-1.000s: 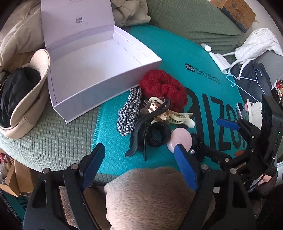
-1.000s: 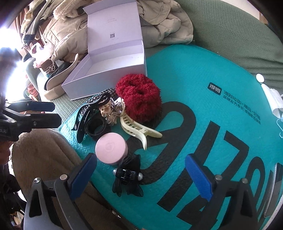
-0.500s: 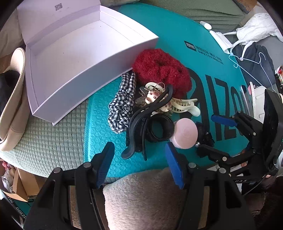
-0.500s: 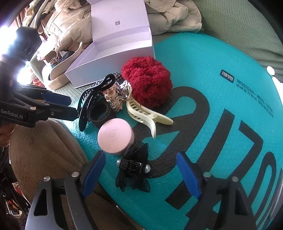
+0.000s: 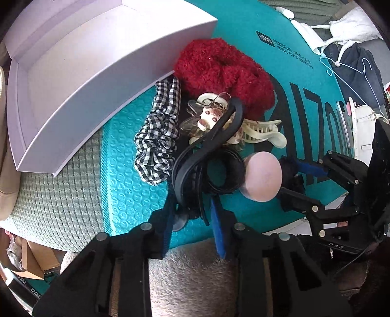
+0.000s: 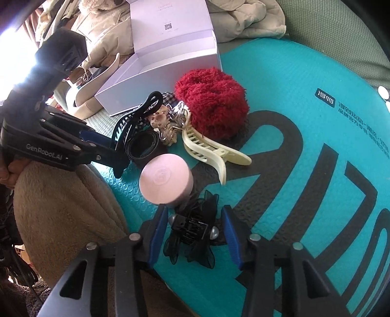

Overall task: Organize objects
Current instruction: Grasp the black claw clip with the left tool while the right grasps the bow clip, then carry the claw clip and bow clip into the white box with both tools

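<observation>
A pile of hair things lies on a teal mailer (image 5: 126, 185): a red fluffy scrunchie (image 5: 221, 70), a checked scrunchie (image 5: 158, 139), a cream claw clip (image 6: 209, 151), a long black clip (image 5: 207, 156), a black band (image 5: 226, 170) and a round pink case (image 6: 165, 180). My left gripper (image 5: 192, 214) has closed around the near end of the long black clip. My right gripper (image 6: 195, 229) straddles a black bow clip (image 6: 192, 234), its pads close to the clip's sides. An open white box (image 5: 80, 73) stands empty beside the pile.
A beige fleece cushion (image 6: 63, 219) lies at the near edge under both grippers. A beige hat (image 5: 4, 170) sits left of the box. Coats (image 6: 243, 19) lie behind the box. Hangers and clothes (image 5: 351, 56) are at the far right.
Both grippers moved forward and down to the pile. The left jaws narrowed around the long black clip. The right jaws narrowed around the black bow clip.
</observation>
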Tool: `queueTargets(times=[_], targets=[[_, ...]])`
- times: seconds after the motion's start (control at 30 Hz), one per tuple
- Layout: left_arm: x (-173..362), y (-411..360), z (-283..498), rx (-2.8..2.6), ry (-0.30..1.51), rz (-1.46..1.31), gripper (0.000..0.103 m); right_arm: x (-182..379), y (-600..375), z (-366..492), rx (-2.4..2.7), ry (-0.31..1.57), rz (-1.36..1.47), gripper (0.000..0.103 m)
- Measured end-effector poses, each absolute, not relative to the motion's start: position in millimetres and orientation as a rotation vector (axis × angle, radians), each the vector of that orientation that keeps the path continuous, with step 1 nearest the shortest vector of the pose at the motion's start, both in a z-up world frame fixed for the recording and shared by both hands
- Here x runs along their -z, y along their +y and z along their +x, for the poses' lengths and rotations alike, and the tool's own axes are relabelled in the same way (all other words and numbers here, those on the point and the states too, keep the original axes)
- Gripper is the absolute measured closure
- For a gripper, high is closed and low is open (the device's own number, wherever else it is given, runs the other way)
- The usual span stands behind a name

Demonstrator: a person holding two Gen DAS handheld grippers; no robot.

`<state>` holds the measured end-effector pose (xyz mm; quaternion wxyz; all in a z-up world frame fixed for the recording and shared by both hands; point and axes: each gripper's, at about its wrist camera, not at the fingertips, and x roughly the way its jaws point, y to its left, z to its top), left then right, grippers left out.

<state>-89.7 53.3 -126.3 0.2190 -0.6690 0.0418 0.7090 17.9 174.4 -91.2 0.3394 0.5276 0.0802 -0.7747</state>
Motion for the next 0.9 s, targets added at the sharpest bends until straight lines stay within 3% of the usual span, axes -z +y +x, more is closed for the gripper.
queueTargets(times=[0.23, 0.9], targets=[[127, 52, -89, -1.995, 0.049, -1.818, 0.081, 91, 177, 19, 2.013, 0.177, 1.355, 0.065], [135, 54, -105, -2.069, 0.096, -1.874, 0.080, 93, 178, 17, 2.020, 0.170, 1.347, 0.065]])
